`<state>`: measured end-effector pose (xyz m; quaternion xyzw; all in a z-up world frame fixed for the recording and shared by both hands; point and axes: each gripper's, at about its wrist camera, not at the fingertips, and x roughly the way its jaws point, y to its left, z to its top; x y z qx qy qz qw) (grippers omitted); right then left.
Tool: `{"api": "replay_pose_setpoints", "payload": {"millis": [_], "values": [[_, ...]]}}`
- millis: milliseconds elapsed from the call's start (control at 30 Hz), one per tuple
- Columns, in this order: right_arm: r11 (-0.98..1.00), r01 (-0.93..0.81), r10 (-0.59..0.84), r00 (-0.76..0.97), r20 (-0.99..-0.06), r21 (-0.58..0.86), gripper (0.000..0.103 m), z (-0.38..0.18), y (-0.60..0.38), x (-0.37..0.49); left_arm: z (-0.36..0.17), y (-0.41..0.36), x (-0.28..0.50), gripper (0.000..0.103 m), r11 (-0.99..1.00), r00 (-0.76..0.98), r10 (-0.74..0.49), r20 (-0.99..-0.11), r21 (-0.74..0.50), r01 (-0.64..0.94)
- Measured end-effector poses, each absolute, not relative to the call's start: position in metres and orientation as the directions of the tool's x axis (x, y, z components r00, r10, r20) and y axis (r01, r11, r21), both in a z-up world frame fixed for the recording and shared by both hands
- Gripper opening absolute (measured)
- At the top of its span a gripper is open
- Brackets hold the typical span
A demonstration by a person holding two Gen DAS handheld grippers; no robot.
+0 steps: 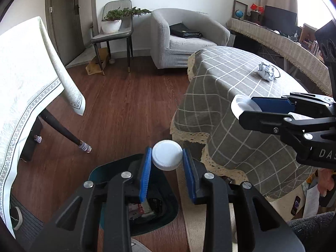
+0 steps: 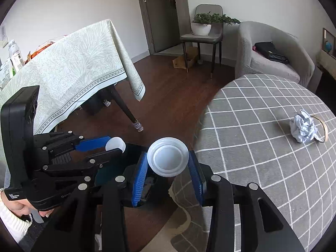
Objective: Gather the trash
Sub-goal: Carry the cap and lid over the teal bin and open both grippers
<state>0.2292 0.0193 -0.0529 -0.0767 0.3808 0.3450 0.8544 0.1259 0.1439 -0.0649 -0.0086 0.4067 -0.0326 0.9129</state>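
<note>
Left wrist view: left gripper (image 1: 167, 157) clamps a ribbed white cap (image 1: 167, 155), poised above the dark bin (image 1: 98, 174) on the floor.
Right gripper (image 2: 168, 160): pinches a wide white lid (image 2: 167, 160) between blue pads, also over the bin (image 2: 134, 147) mouth.
Step, judged: drop both pieces; centre each over the opening before parting the jaws.
Edges: the checked table (image 2: 262, 147) hem hangs just beside the bin; keep clear of the lace.
Open room: bare floor on the bin's far side.
Remaining trash: crumpled paper (image 2: 303, 128) on the checked table.
</note>
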Motion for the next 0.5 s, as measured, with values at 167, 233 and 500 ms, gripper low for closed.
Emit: {"api": "replay_pose_setpoints", "payload": {"millis": [167, 233, 500], "values": [[0.723, -0.680, 0.534, 0.437, -0.723, 0.123, 0.040, -0.062, 0.056, 0.230, -0.081, 0.178, 0.124, 0.032, 0.998, 0.637, -0.052, -0.769, -0.061, 0.008], [0.714, -0.689, 0.533, 0.423, -0.732, 0.122, 0.040, -0.067, 0.068, 0.230, -0.090, 0.190, 0.123, 0.032, 0.998, 0.618, -0.045, -0.785, -0.062, -0.006], [0.692, -0.712, 0.526, 0.388, -0.757, 0.117, 0.040, -0.080, 0.104, 0.228, -0.117, 0.221, 0.113, 0.032, 0.998, 0.571, -0.026, -0.821, -0.058, -0.038]]}}
